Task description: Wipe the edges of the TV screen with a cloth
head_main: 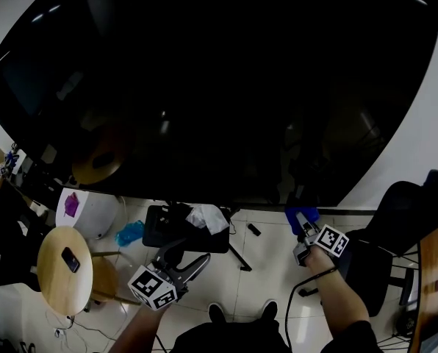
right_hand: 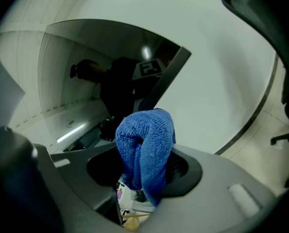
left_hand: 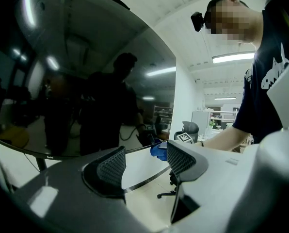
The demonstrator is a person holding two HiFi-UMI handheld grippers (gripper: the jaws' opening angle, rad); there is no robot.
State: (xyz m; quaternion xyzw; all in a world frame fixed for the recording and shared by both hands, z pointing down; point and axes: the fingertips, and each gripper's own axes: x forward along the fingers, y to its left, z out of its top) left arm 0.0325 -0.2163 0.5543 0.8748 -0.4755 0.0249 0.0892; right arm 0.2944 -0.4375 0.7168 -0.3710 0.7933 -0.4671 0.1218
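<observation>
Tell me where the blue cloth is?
In the head view, the blue cloth is lower right, clamped in the right gripper at the TV screen's bottom edge.

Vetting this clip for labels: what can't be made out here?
Head view: whether the blue cloth touches the TV screen edge; too dark, small.
Head view: screen's top, cut off by the frame.
Right gripper view: the right gripper, pads mostly under cloth.

TV screen (head_main: 219, 87): glossy black. cloth (right_hand: 145, 140) between the right gripper (right_hand: 143, 171) fingers: blue, looped terry weave. left gripper (left_hand: 145, 160) fingers (left_hand: 110, 168): grey shells, black mesh-pattern pads. marker cubes (head_main: 154, 289): black-and-white squares. Left of the left fingers in the head view: stool (head_main: 57, 278), tan wood. floor (head_main: 267, 271): white tiles.
</observation>
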